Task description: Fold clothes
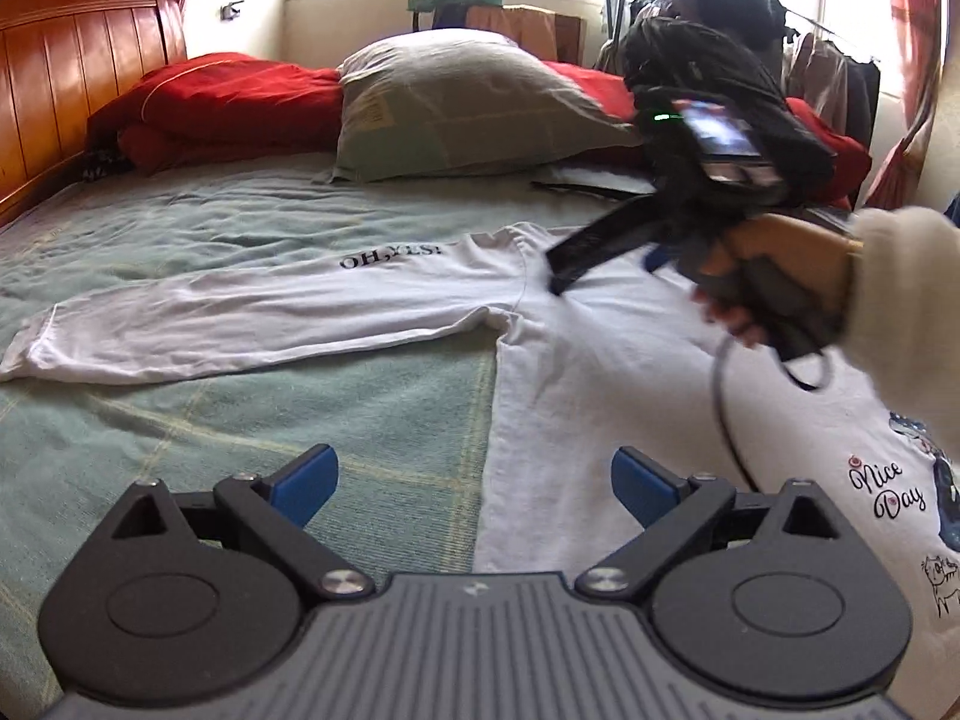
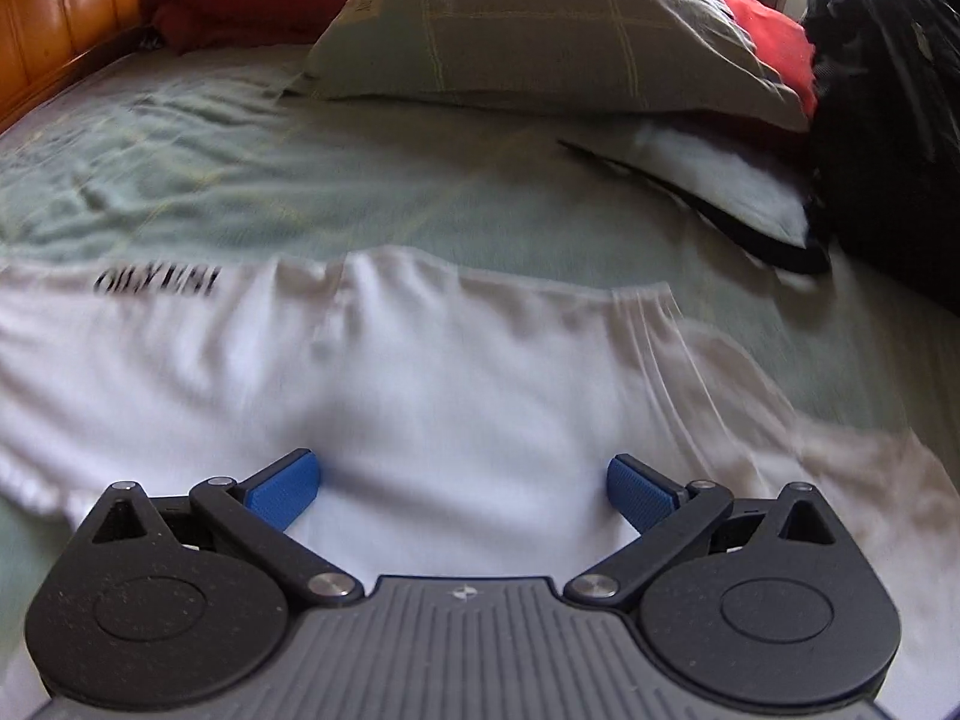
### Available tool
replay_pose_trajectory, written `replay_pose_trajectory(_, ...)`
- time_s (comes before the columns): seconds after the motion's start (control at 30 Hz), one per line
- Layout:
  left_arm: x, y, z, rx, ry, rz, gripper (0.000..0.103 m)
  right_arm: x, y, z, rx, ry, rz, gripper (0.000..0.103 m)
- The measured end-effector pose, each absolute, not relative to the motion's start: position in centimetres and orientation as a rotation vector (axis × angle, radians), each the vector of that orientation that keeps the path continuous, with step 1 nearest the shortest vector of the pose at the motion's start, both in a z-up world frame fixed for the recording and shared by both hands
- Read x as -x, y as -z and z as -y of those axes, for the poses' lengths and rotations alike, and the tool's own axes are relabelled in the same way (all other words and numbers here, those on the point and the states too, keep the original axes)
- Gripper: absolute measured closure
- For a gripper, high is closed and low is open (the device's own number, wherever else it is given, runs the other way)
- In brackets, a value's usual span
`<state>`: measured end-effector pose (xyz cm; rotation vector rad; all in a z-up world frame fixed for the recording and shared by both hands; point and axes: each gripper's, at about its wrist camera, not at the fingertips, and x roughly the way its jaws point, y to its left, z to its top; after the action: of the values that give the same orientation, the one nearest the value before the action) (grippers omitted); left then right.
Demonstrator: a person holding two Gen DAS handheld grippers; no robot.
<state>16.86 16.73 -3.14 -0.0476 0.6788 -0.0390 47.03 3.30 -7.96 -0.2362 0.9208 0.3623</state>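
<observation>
Left wrist view, nearest first: the left gripper (image 1: 474, 489) has its blue pads set wide apart with nothing between them, hovering over the near left side edge of the white long-sleeved shirt (image 1: 576, 360), where cloth meets the green bedsheet (image 1: 252, 420). The shirt lies spread flat on the bed, body running to the near right with a "Nice Day" print, one sleeve (image 1: 240, 312) stretched out to the left.

Farther in, the right gripper (image 2: 462, 489) is held by a hand (image 1: 774, 276) above the shoulder area, its jaws also wide and empty; its own view is motion-blurred, with white cloth right under the pads.

I judge the fabric light, thin and limp: it will sag and wrinkle when lifted and slide easily over the sheet. Good places to pinch look like seams or hems, such as the sleeve cuff at far left, the shoulder seam, or the side edge.

Beyond lie a pillow (image 1: 468, 102) and red bedding (image 1: 228, 96).
</observation>
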Motion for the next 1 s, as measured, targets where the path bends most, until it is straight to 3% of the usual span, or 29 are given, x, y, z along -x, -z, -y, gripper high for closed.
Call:
replay_pose_trajectory(0.4, -15.8, 3.4, -19.3, 0.068, -0.048, -0.669, 0.005, -52.1, 8.0, -5.1, 0.164, -0.360, -0.885, 0.000)
replay_pose_trajectory(0.7, -15.9, 3.3, -19.1, 0.072, -0.039, -0.682, 0.005, -45.8, 4.1, -5.5, 0.280, -0.522, -0.853, 0.000)
replay_pose_trajectory(1.0, -15.8, 2.1, -16.1, -0.004, 0.024, -0.690, 0.005, -37.6, 0.4, 2.3, 0.300, -0.541, -0.829, 0.000)
